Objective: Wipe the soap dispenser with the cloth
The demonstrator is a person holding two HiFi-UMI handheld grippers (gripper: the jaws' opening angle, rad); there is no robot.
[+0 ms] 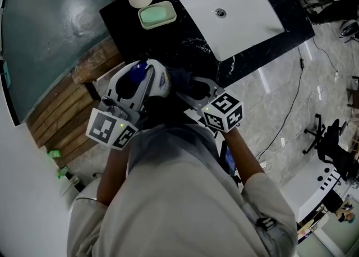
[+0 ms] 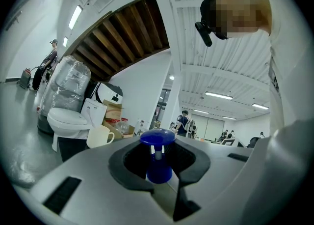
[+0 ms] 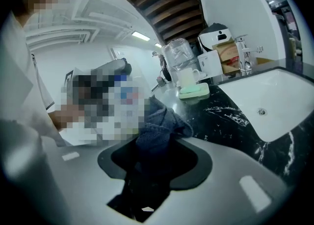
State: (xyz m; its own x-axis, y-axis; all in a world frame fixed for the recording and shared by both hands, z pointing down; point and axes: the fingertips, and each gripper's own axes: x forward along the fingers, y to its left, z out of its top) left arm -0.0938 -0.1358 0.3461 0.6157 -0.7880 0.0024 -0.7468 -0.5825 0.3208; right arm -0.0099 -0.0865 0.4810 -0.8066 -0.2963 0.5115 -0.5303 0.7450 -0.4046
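two grippers are held close before the person's chest, short of the black counter (image 1: 168, 45). the left gripper (image 2: 159, 170) has its jaws clamped on the soap dispenser (image 2: 157, 138), which is off the counter, its blue pump showing between them. the right gripper (image 3: 153, 165) has its jaws closed on a dark cloth (image 3: 159, 126), bunched just beside the dispenser's white body. contact between the two cannot be confirmed.

The shirt (image 1: 185, 194) is light grey with short sleeves (image 1: 269, 194).
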